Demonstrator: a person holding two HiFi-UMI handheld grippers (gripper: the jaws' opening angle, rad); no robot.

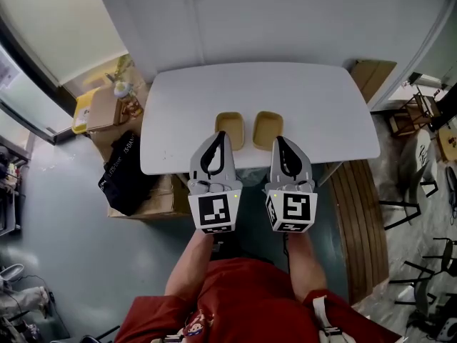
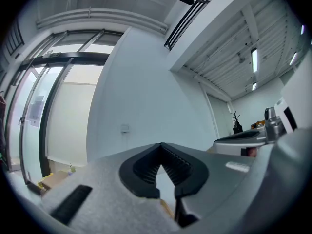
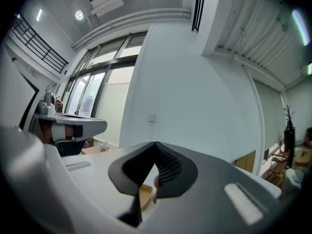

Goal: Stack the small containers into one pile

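Observation:
Two small yellow containers sit side by side near the front edge of the white table (image 1: pixel 307 106), the left container (image 1: pixel 230 127) and the right container (image 1: pixel 268 126). My left gripper (image 1: pixel 220 136) is shut and empty, its tip over the near edge of the left container. My right gripper (image 1: pixel 280 141) is shut and empty too, its tip at the near edge of the right container. In the left gripper view the jaws of the left gripper (image 2: pixel 160 147) meet with nothing between them. The right gripper (image 3: pixel 156 145) shows a yellow container (image 3: pixel 145 195) below its closed jaws.
A black bag (image 1: pixel 123 174) and cardboard boxes (image 1: pixel 161 197) stand at the table's left. A wooden bench (image 1: pixel 364 220) runs along the right side, with chairs (image 1: pixel 418 184) beyond it. The person's red-clothed body (image 1: pixel 243 299) is at the bottom of the head view.

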